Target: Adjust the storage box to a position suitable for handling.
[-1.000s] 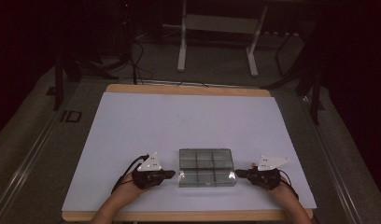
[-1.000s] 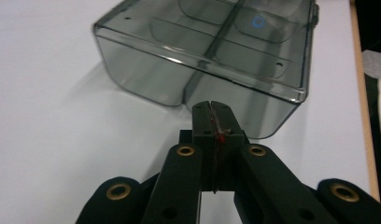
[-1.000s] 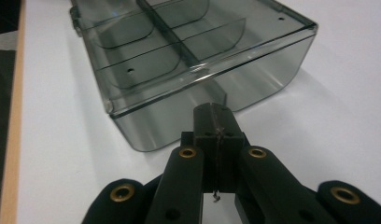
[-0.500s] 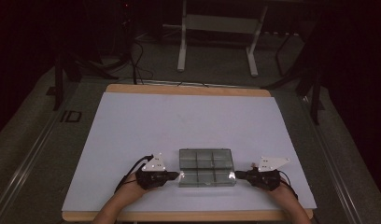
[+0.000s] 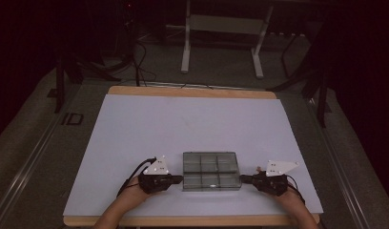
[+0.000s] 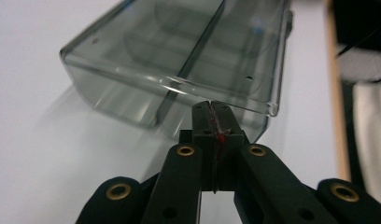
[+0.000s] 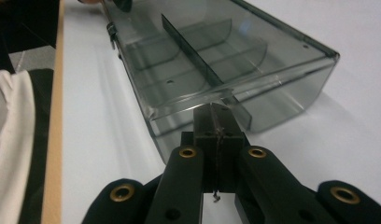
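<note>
A smoky clear plastic box (image 5: 211, 170) with divided compartments lies on the white table near the front edge. My left gripper (image 5: 179, 179) sits at the box's left end, and my right gripper (image 5: 244, 179) at its right end. In the left gripper view the black jaws (image 6: 212, 107) are shut together with nothing between them, their tips just under the lid's protruding rim on the box (image 6: 179, 56). In the right gripper view the jaws (image 7: 217, 111) are also shut and empty, tips against the end wall of the box (image 7: 216, 60), below its rim, near the centre divider.
The white tabletop (image 5: 192, 124) spreads wide beyond the box, with a wooden edge (image 5: 192, 220) at the front. Metal frame legs (image 5: 186, 43) and cables stand on the dark floor behind the table. The person's white garment (image 7: 11, 154) hangs just off the front edge.
My left gripper has edged slightly right, closer to the box's left end. The right gripper and the box have stayed in place.
</note>
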Demonstrator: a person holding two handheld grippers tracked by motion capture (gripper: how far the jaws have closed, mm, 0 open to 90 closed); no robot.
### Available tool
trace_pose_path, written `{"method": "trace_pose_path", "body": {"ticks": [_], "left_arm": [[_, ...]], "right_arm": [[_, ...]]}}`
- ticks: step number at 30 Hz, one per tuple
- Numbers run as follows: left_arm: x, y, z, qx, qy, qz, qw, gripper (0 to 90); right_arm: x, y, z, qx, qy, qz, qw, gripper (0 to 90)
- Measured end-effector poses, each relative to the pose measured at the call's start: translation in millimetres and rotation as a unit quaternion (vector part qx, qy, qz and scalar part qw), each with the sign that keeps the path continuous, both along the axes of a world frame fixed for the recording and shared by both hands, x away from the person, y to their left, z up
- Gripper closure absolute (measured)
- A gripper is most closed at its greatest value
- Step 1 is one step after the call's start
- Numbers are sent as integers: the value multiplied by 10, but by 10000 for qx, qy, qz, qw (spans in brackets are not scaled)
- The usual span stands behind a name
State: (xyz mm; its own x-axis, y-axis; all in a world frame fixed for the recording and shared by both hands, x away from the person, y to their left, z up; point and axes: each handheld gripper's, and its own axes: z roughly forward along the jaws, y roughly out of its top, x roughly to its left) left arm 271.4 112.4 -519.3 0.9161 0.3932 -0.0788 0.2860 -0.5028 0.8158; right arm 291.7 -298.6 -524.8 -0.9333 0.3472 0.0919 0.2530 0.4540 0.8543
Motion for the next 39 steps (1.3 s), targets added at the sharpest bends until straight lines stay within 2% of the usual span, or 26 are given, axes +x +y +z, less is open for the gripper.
{"method": "trace_pose_path", "body": {"ticks": [1, 3, 4, 5, 7, 9, 14, 19, 23, 25, 27, 32, 39], "left_arm": [[2, -4, 10, 66, -20, -14, 10000, 900], [14, -2, 24, -54, 8, 28, 10000, 896], [16, -9, 32, 2, -38, 61, 10000, 839], [28, -7, 43, -41, -24, 105, 9999, 799], [49, -15, 71, -47, -84, 197, 9998, 665], [73, -18, 85, -68, -85, 251, 9996, 614], [110, -40, 124, -118, -198, 331, 9992, 600], [140, -47, 168, -152, -267, 366, 9989, 601], [164, -56, 188, -177, -266, 379, 9988, 600], [170, -65, 182, -126, -282, 361, 9989, 600], [179, -62, 177, -196, -243, 369, 9988, 599], [198, -62, 188, -163, -271, 410, 9987, 582], [223, -34, 202, -201, -337, 545, 9977, 570]], "right_arm": [[-3, 10, 15, -56, -37, -8, 10000, 900], [1, 19, 34, -21, -29, -15, 10000, 900], [7, 20, 45, 32, -11, -3, 10000, 900], [9, 27, 61, 20, -34, 2, 10000, 891], [7, 43, 106, 43, -112, -27, 9999, 792], [18, 57, 135, 56, -162, -46, 9998, 751], [68, 88, 173, 2, -228, -143, 9996, 698], [122, 79, 207, 97, -298, -248, 9992, 698], [165, 72, 234, 102, -399, -361, 9985, 689], [188, 64, 250, 203, -402, -434, 9980, 683], [204, 68, 269, 191, -468, -479, 9976, 676], [223, 112, 293, 172, -599, -438, 9971, 683], [246, 115, 329, 210, -643, -450, 9967, 695]]}}
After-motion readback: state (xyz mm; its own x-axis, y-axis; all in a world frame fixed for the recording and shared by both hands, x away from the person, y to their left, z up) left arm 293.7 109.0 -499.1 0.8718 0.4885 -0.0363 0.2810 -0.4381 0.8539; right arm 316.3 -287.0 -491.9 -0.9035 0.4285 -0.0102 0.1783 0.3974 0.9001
